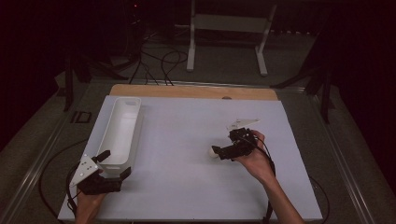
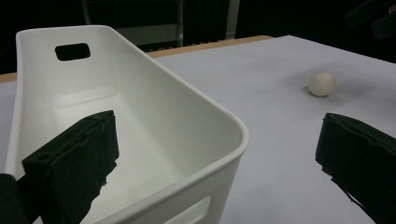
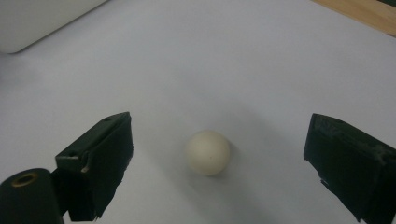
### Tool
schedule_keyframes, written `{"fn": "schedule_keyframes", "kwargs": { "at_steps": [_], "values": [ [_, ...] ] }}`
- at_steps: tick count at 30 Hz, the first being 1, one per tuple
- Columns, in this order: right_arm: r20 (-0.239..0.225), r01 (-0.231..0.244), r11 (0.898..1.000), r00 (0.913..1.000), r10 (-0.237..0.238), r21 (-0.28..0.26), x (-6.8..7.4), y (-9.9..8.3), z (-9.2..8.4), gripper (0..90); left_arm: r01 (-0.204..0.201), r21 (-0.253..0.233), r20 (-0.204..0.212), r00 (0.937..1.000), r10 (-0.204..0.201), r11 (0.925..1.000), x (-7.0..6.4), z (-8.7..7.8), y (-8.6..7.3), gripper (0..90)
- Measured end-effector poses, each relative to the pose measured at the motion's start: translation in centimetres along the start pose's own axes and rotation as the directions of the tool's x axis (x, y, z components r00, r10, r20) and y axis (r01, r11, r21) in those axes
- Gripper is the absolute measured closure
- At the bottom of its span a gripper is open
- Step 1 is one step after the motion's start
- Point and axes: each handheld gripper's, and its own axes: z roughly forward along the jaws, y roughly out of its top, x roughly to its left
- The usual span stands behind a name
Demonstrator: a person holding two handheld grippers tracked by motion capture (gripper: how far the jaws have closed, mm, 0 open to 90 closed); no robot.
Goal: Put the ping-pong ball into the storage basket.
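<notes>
At the left edge of the bench (image 1: 187, 186) the left tool (image 1: 113, 164) hovers with its jaws spread wide around the near end wall of a long white bin (image 1: 119, 130): in the left gripper view one jaw hangs inside the bin (image 2: 140, 116) and the other outside it, neither touching the wall as far as I can tell. The bin lies lengthwise toward the far edge, empty, with a handle slot in its far end.

Further right, well apart from the bin, a small off-white ball (image 1: 214, 152) sits on the bare bench surface. The right tool (image 1: 217, 151) is down over it, jaws wide and empty; in the right gripper view the ball (image 3: 208, 152) lies between the two jaws, a little nearer the left one, touched by neither.

The ball looks light, hard and smooth, much like a table-tennis ball, so I judge it will roll or squirt out under an off-centre squeeze. The best hold is across its widest line, with the pads meeting it evenly and gently.

No brand, label or writing can be read on anything.
</notes>
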Motion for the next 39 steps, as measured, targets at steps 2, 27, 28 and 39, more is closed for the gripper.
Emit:
{"fn": "schedule_keyframes", "kwargs": {
  "at_steps": [2,27,28,39],
  "values": [
    [-0.002,-0.002,1.0,1.0,0.002,0.004,0.0,0.1,0.1,7.8,0.001,0.0,0.0,1.0,-0.001,1.0,0.0,0.0,0.0,0.0],
    [-0.018,0.02,0.997,0.9997,-0.019,0.074,0.5,0.8,1.8,7.8,-0.002,0.001,0.0,1.0,0.002,1.0,0.0,0.0,0.0,0.0],
    [-0.018,0.019,0.997,0.9997,-0.018,0.076,0.5,0.8,1.8,7.7,-0.002,0.001,0.0,1.0,0.002,1.0,0.0,0.0,0.0,0.0],
    [-0.026,0.021,0.995,0.9995,-0.018,0.1,0.5,0.9,2.4,7.7,-0.002,0.001,0.0,1.0,0.002,1.0,0.0,0.0,0.0,0.0]
  ]
}}
